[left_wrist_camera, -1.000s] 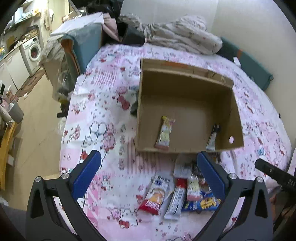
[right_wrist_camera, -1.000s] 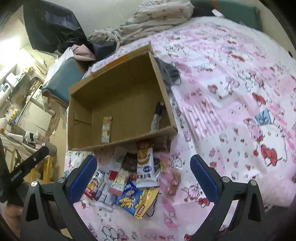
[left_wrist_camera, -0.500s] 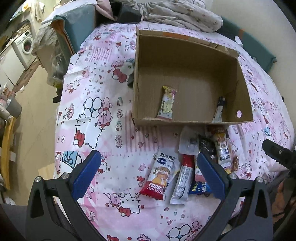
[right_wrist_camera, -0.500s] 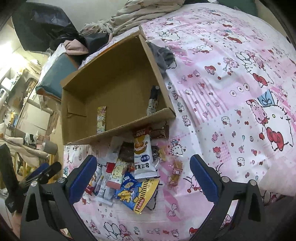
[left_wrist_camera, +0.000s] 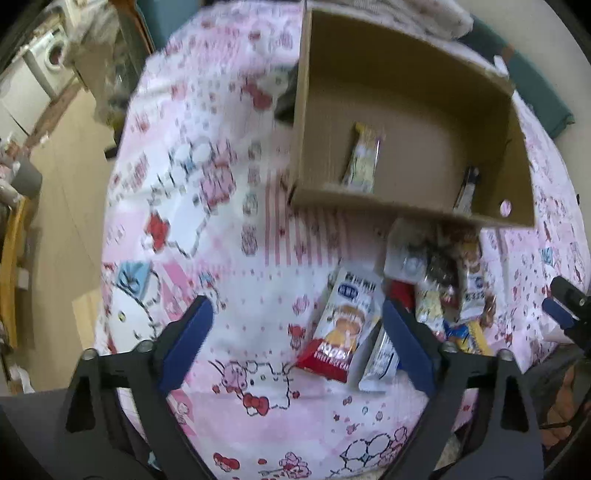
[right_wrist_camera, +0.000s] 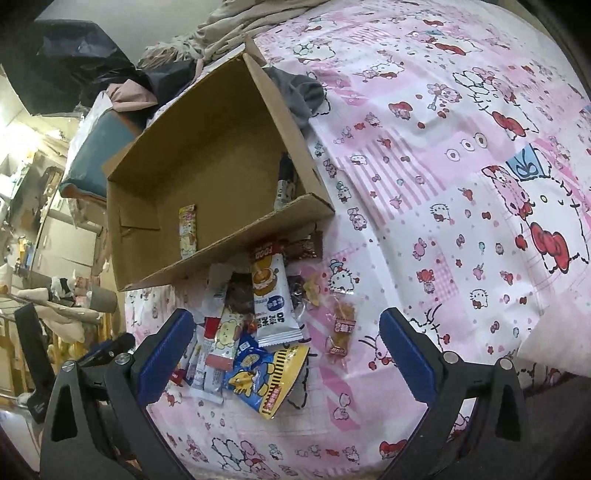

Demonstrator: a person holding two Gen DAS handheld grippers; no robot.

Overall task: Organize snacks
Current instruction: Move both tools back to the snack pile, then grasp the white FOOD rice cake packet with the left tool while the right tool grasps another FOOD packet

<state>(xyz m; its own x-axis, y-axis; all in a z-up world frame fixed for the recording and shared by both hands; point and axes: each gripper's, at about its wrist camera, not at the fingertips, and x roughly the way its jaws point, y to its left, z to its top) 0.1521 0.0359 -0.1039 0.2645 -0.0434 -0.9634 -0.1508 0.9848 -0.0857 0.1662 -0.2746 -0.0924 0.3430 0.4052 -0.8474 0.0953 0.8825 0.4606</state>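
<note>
An open cardboard box [left_wrist_camera: 406,210] [right_wrist_camera: 221,254] lies on the pink cartoon bedsheet. It holds a yellow snack bar [left_wrist_camera: 364,162] [right_wrist_camera: 187,230] and a dark stick pack [left_wrist_camera: 467,188] [right_wrist_camera: 284,184]. Several snack packs are heaped in front of it. My left gripper [left_wrist_camera: 295,343] hovers low over the heap's left end. Its jaws are closing, with a red-and-white rice cake pack [left_wrist_camera: 343,325] between them near the right finger, untouched. My right gripper [right_wrist_camera: 286,352] stands open above the heap, over a blue-and-yellow pack [right_wrist_camera: 266,373] and a white pack [right_wrist_camera: 271,295].
A grey cloth [right_wrist_camera: 303,92] lies against the box's right wall. Crumpled bedding [right_wrist_camera: 229,22] and a teal cushion [right_wrist_camera: 99,147] sit behind the box. The bed's left edge drops to the floor [left_wrist_camera: 66,147]. A small clear candy pack [right_wrist_camera: 341,325] lies apart, right of the heap.
My left gripper has sunk towards the snacks and tipped further down, and its jaws have narrowed a little. The right gripper has barely shifted, rolling slightly.
</note>
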